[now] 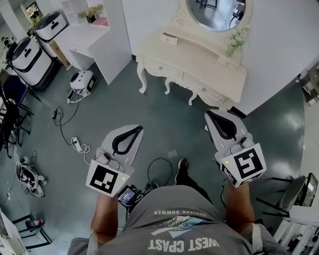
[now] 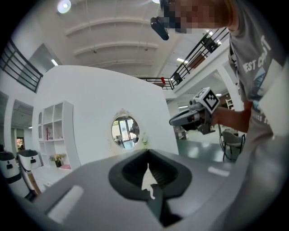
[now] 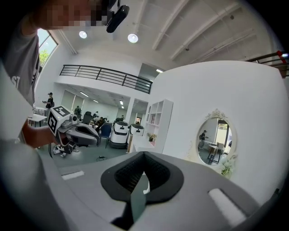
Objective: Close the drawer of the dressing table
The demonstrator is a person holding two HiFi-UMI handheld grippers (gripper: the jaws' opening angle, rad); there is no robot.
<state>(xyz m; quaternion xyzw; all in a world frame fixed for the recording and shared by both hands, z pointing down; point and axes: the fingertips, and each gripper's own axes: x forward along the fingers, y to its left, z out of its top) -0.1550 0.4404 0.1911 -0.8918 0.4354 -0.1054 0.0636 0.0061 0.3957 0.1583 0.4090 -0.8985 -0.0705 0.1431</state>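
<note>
The cream dressing table [image 1: 199,62] with its oval mirror [image 1: 217,12] stands against the white wall ahead of me. On its top at the left, a small drawer [image 1: 169,38] looks slightly pulled out; the front drawers [image 1: 160,68] look flush. Both grippers hang over the grey floor, short of the table. My left gripper [image 1: 133,129] is shut and empty, and so is my right gripper [image 1: 211,115], which is nearer the table's right end. The mirror [image 2: 125,131] shows far beyond the shut left gripper [image 2: 148,155]. It also shows to the right of the shut right gripper [image 3: 143,157].
A white shelf desk [image 1: 97,42] stands left of the table, with two white drum-shaped machines [image 1: 30,60] beyond it. A small white device [image 1: 82,82] and cables [image 1: 75,144] lie on the floor at left. A chair [image 1: 294,194] stands at right.
</note>
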